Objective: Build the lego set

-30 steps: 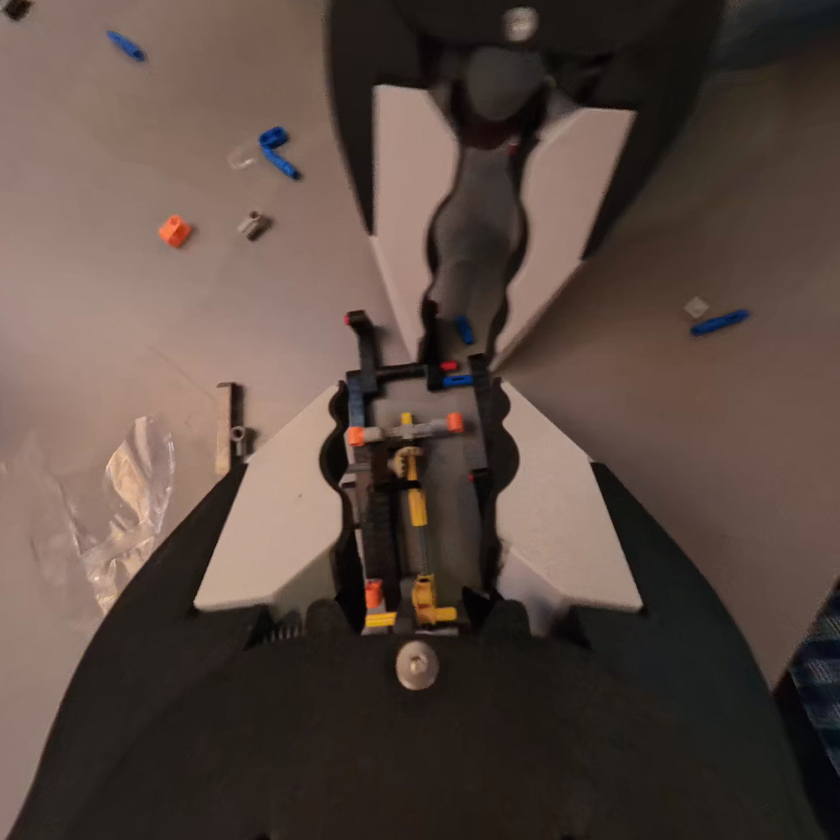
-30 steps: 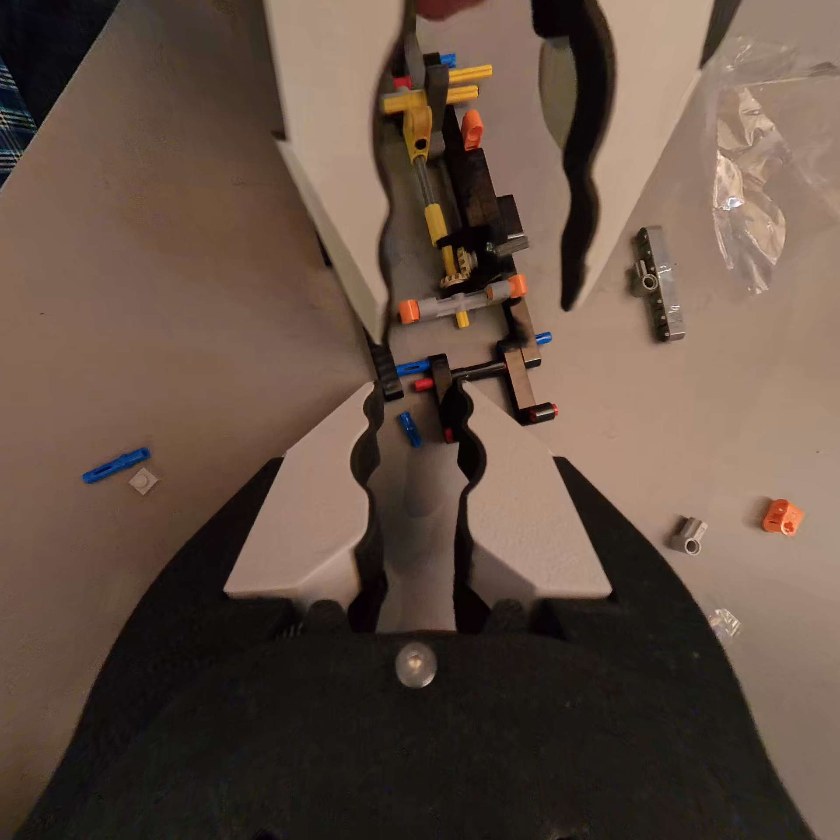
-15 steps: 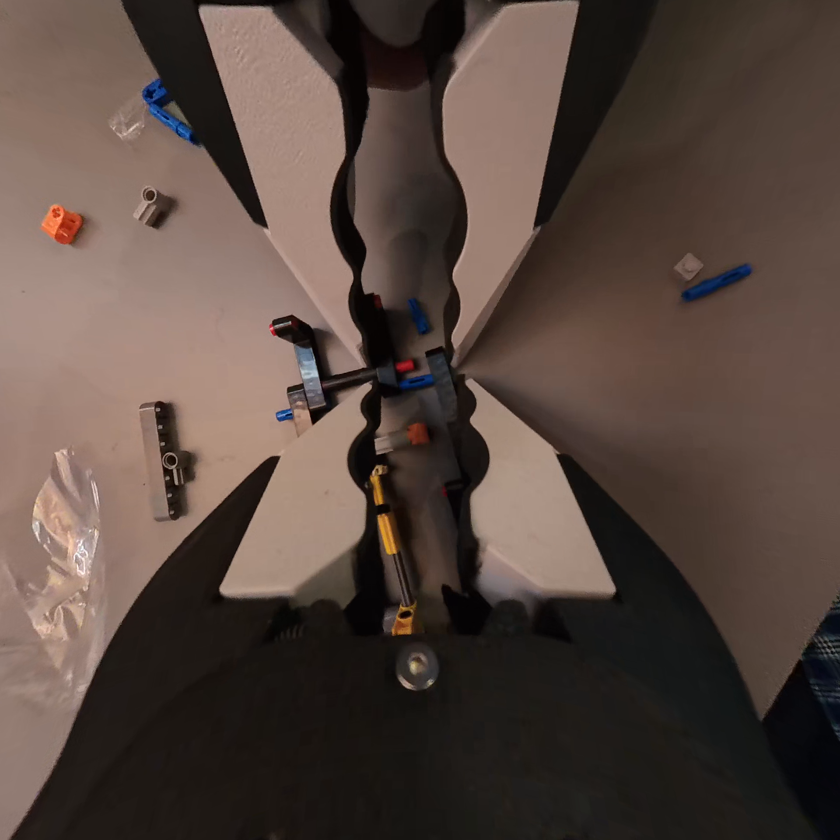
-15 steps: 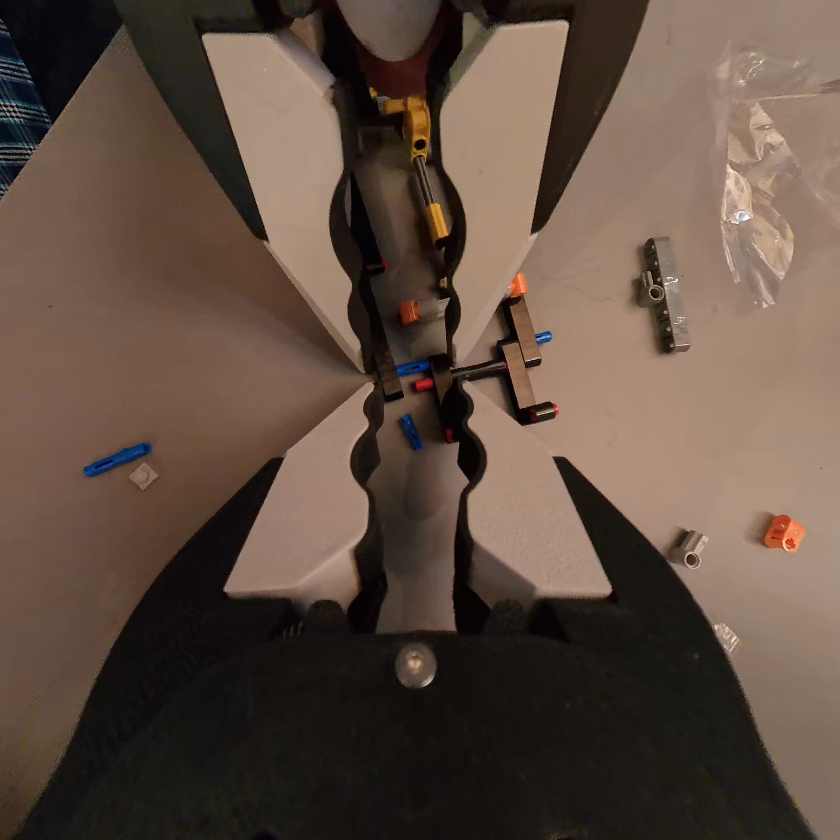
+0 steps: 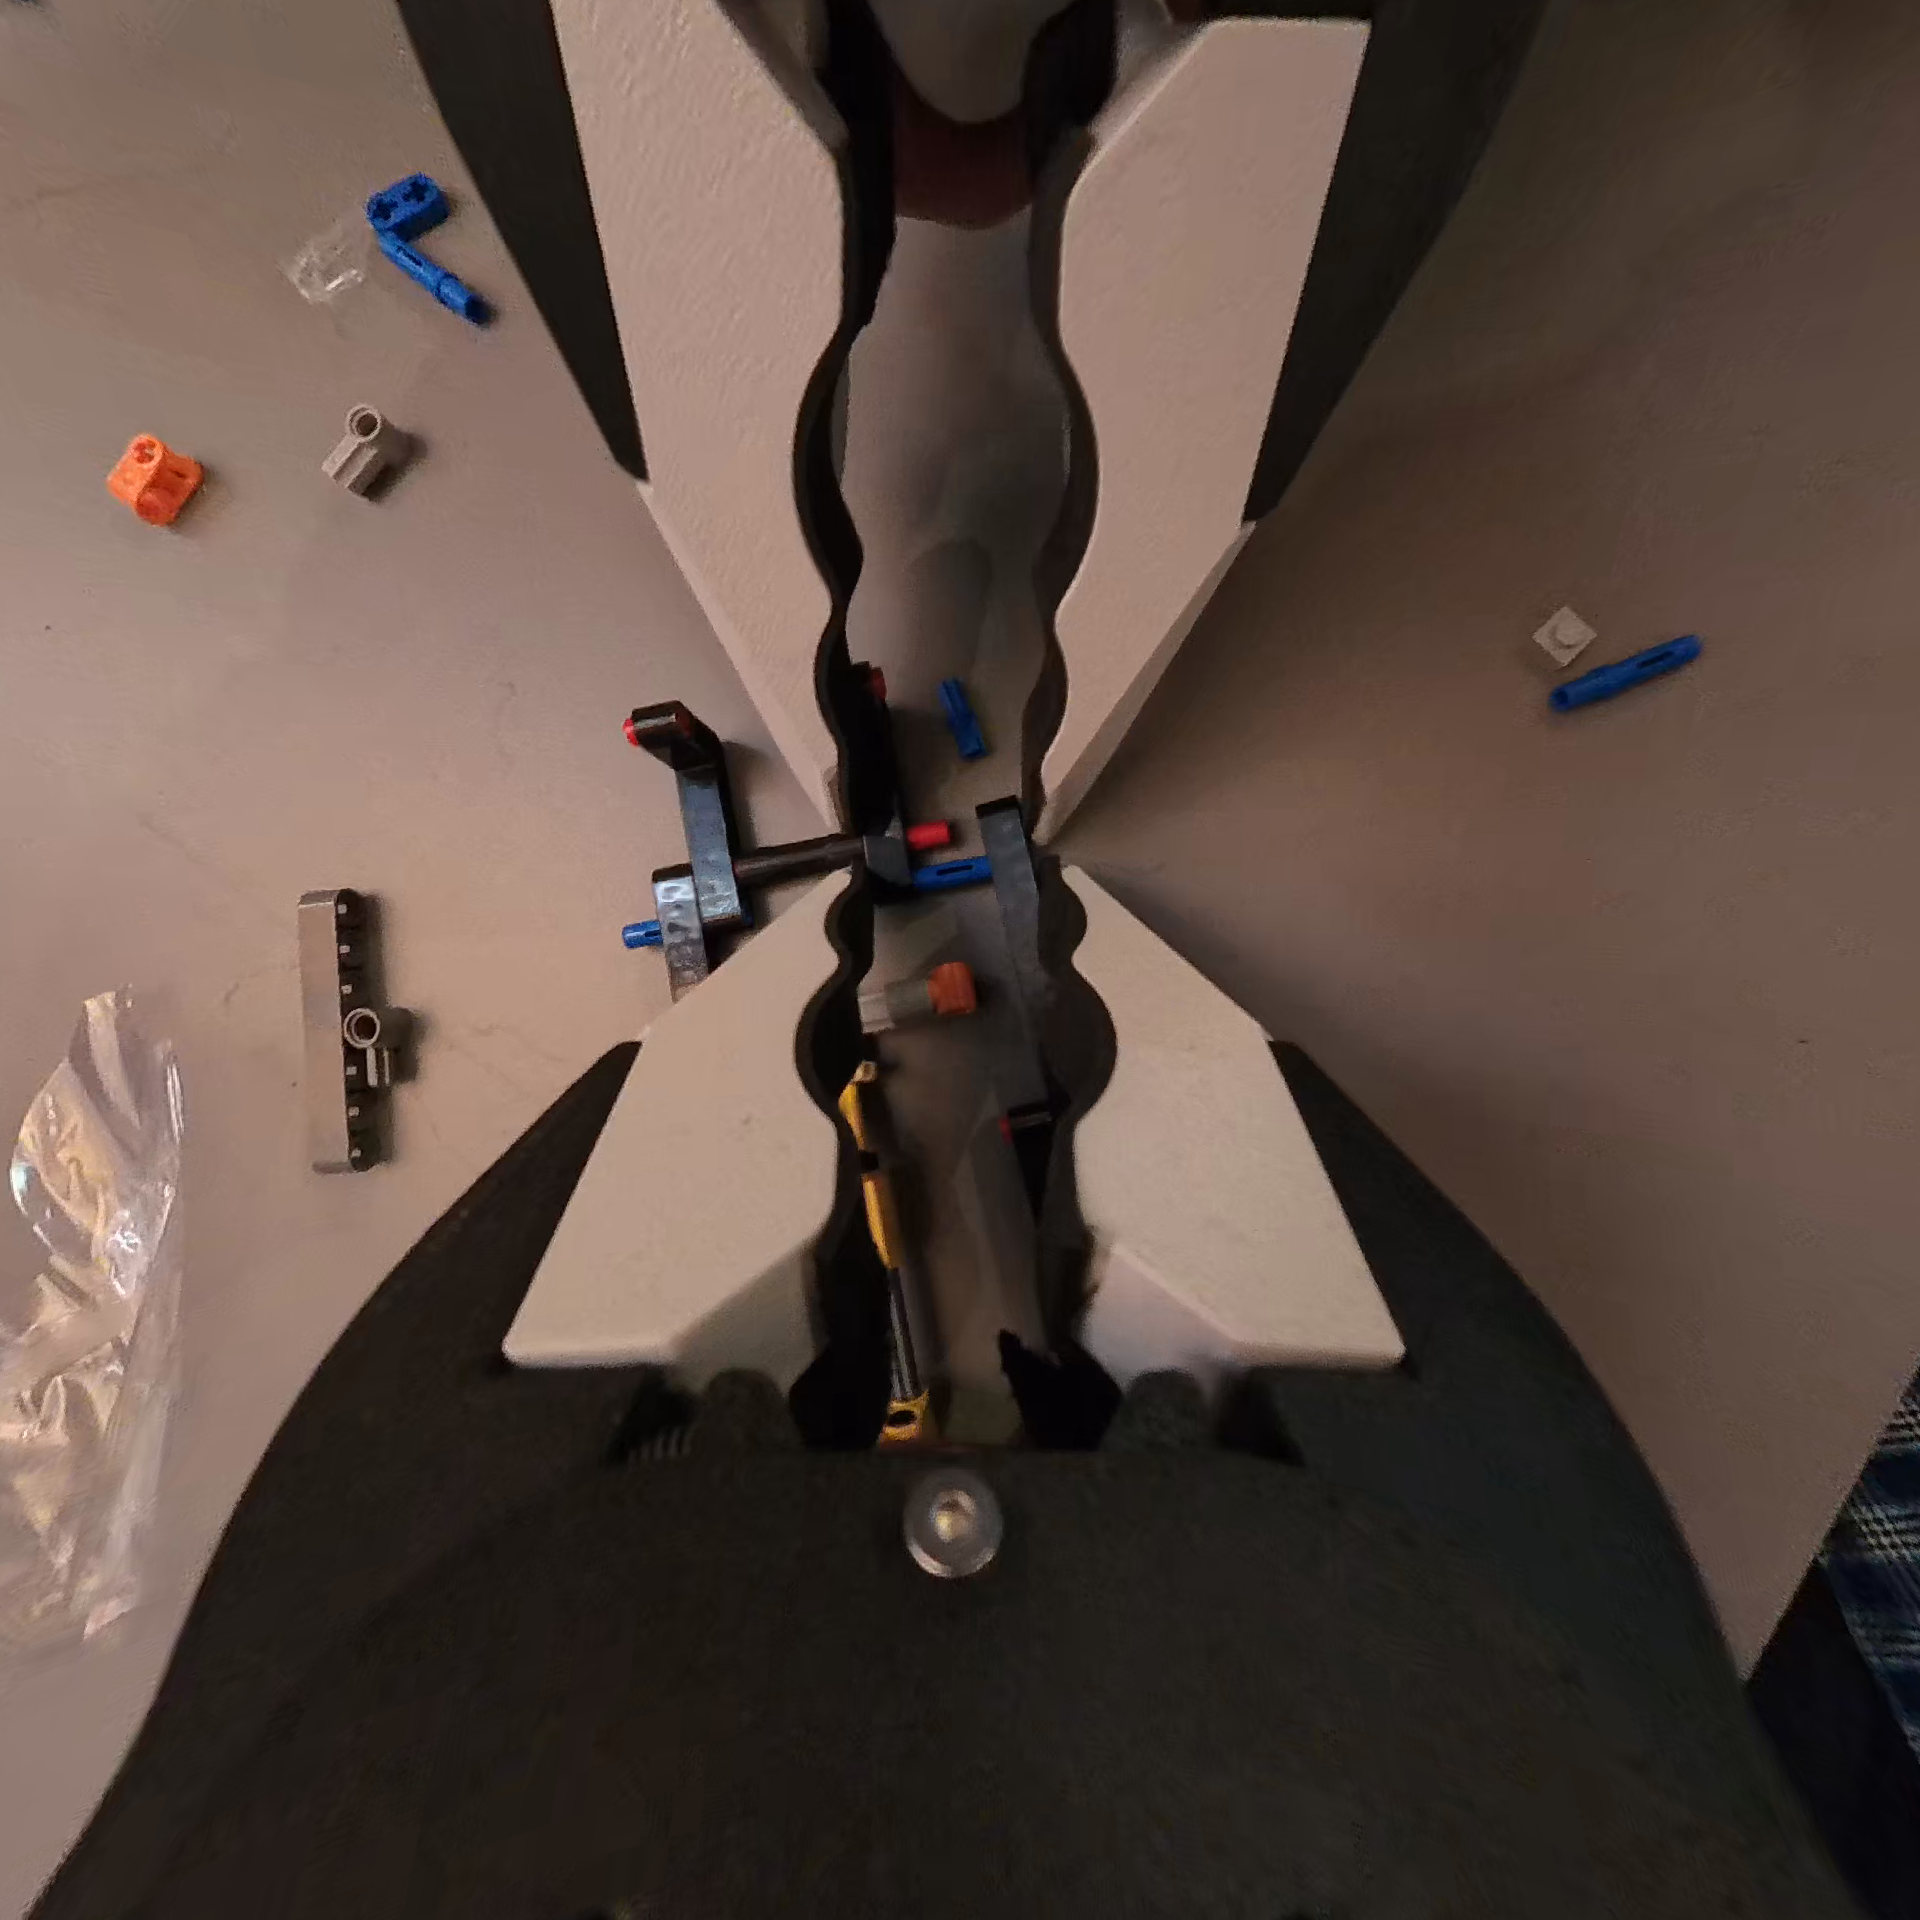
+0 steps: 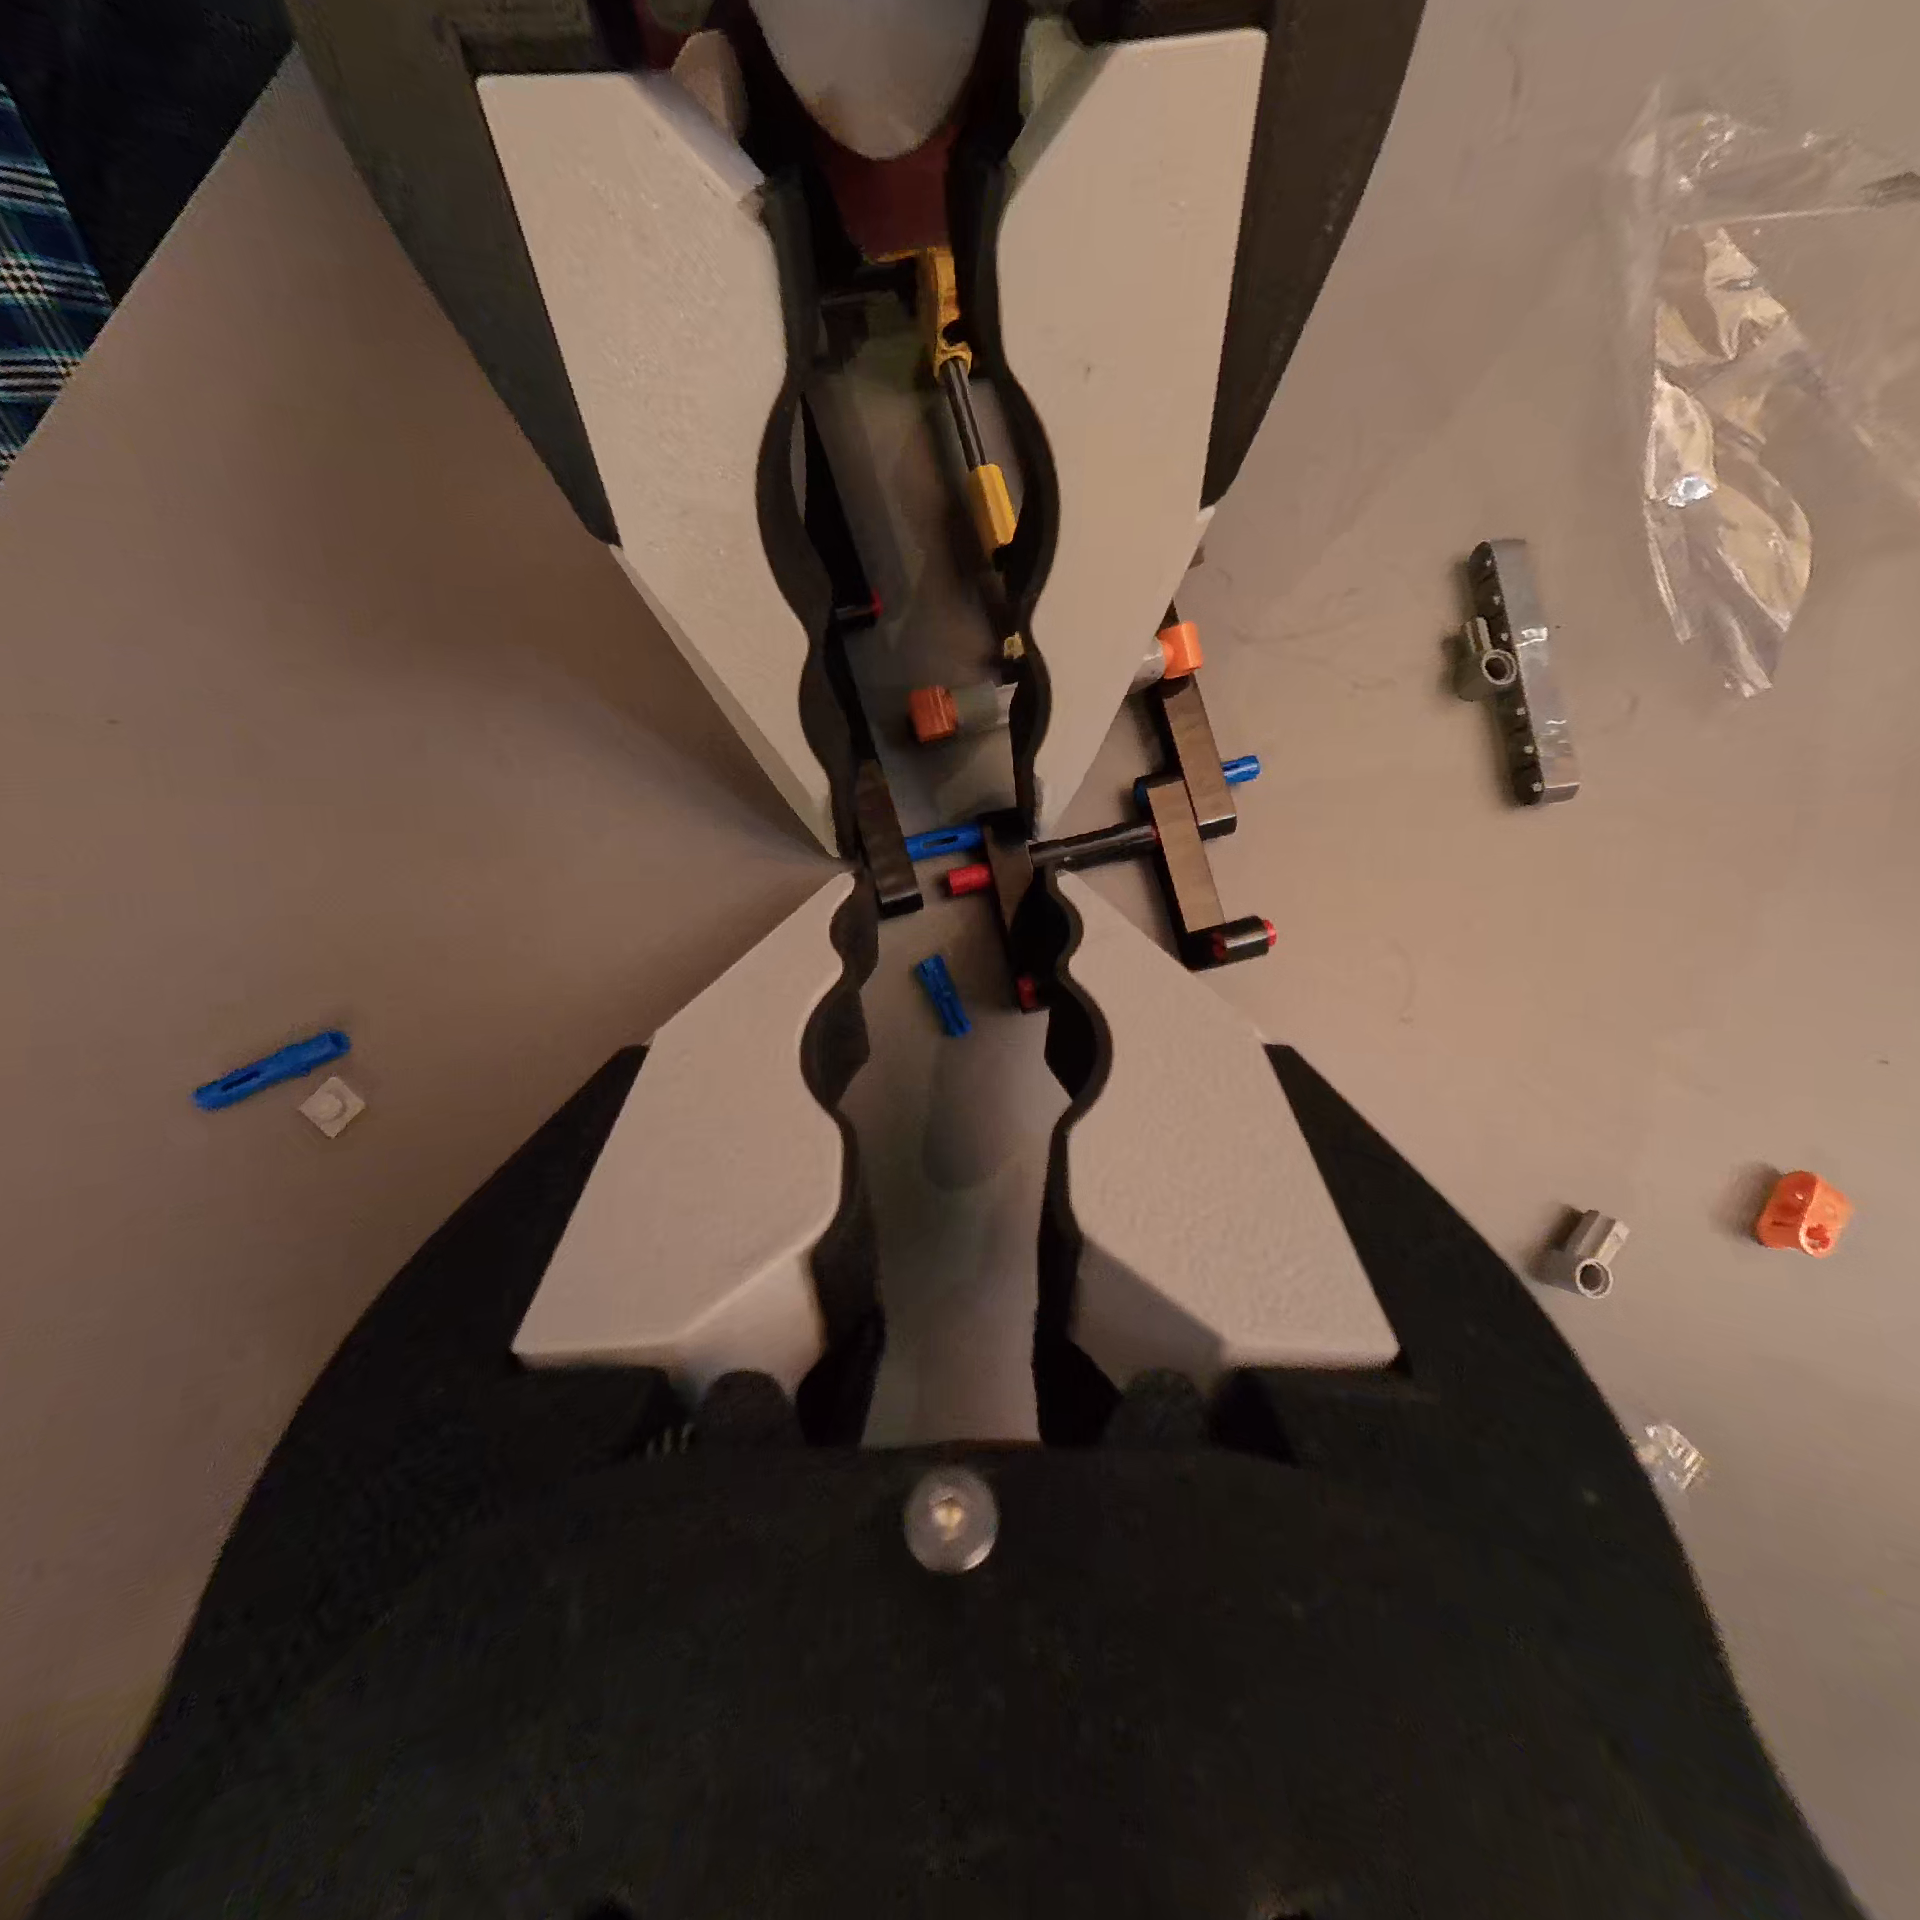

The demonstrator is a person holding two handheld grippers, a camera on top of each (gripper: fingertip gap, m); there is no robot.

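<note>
The lego assembly (image 5: 914, 1003) is a grey plate with black beams, a yellow axle, and orange, red and blue pins. It lies on the table between both grippers. My left gripper (image 5: 951, 883) is shut on its long body, with the yellow axle (image 5: 868, 1143) between the fingers. My right gripper (image 6: 948, 883) faces it tip to tip and is closed on the front black beams (image 6: 1006, 894). A black crank arm (image 6: 1184, 831) sticks out to the side. A loose blue pin (image 6: 943, 995) lies between the right fingers.
Loose parts lie on the table: a grey beam with a connector (image 5: 343, 1029), an orange connector (image 5: 156, 478), a grey connector (image 5: 364, 452), a blue angled piece (image 5: 416, 239), and a blue axle pin (image 5: 1626, 670) by a small grey tile. A crumpled plastic bag (image 5: 83, 1247) lies nearby. The table edge (image 5: 1766, 1558) is near. My left and right fingertips are right by each other. The blue axle pin (image 5: 1626, 670) is about 11 cm from both grippers' fingertips. It is also in sight in the right wrist view (image 6: 269, 1068).
My left gripper moved forward along the assembly and narrowed onto it, so its tips now meet the right gripper's tips. The right gripper stayed in place.
</note>
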